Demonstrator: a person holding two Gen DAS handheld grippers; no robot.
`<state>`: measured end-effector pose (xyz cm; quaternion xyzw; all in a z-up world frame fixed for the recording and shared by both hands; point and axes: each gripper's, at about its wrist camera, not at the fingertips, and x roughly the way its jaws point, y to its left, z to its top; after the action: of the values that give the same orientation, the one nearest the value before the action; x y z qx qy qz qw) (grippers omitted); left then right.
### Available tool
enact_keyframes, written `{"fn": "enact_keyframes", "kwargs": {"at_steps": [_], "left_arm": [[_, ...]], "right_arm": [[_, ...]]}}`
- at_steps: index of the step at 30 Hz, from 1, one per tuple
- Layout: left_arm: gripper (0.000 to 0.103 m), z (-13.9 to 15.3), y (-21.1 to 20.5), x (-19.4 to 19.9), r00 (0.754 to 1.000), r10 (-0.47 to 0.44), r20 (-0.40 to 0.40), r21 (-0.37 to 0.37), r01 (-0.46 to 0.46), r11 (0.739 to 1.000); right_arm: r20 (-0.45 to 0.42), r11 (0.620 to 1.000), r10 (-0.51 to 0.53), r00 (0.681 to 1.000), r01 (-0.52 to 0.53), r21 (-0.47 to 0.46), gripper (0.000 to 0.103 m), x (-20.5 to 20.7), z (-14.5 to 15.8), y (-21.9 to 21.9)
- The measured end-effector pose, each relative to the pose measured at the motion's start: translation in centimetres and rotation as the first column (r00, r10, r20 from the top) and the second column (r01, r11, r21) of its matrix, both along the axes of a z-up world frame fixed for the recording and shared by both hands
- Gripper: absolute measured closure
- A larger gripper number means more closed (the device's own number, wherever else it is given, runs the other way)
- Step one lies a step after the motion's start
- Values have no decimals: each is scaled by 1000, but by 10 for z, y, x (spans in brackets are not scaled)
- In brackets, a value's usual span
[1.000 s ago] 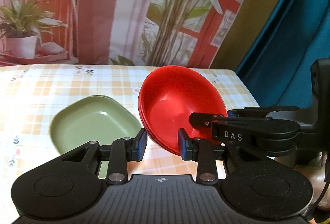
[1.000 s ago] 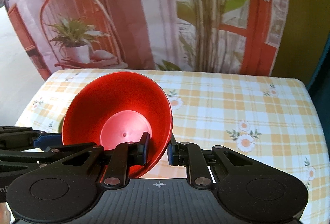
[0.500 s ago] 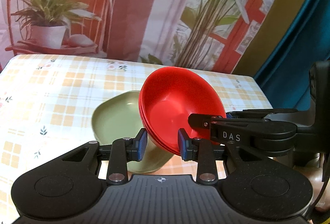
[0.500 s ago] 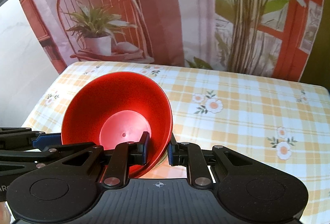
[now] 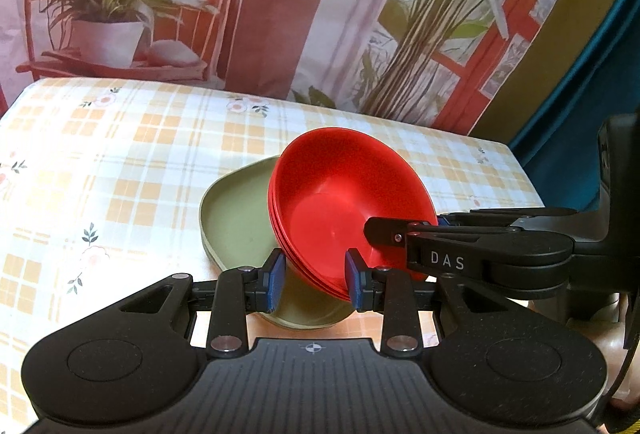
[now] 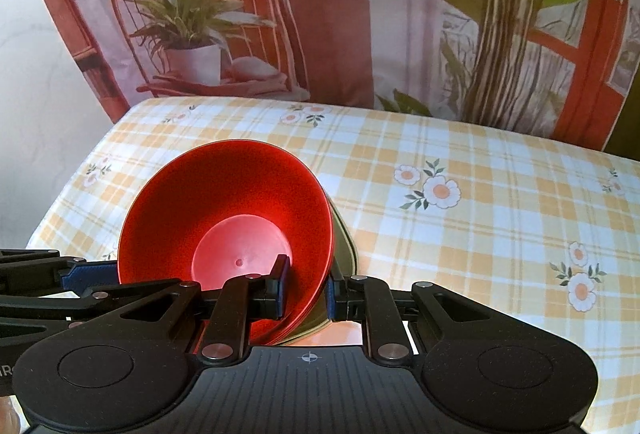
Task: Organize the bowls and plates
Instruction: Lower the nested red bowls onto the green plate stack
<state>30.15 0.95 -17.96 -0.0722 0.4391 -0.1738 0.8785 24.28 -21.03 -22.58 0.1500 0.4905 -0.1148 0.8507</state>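
Both grippers' fingers (image 5: 276,278) pinch red bowls' (image 5: 340,210) rim above green plate (image 5: 236,218).

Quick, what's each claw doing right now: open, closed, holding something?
Left claw: closed on the red bowls' rim.
Right claw: closed on the same bowls' rim.

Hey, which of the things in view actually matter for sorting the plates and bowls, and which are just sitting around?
Part of the job:
- red bowls, a nested stack held tilted
- green plate beneath them
- left claw, gripping the stack's rim
- right claw, gripping the opposite rim

Just there:
- checked floral tablecloth
- printed backdrop behind the table
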Motion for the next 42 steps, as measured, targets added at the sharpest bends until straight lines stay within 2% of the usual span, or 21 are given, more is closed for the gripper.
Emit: {"fn": "enact_keyframes", "kwargs": {"at_steps": [21,42], "left_arm": [[70,-15,4,7,1000,14,-24,15,-14,1000],[70,-22,6,11,1000,22,-11,23,-22,1000]], "right_arm": [[-40,1000,16,999,-15,17,87,10,-21,7],[-43,1000,5,999,-4,22,86,16,-31,7]]}}
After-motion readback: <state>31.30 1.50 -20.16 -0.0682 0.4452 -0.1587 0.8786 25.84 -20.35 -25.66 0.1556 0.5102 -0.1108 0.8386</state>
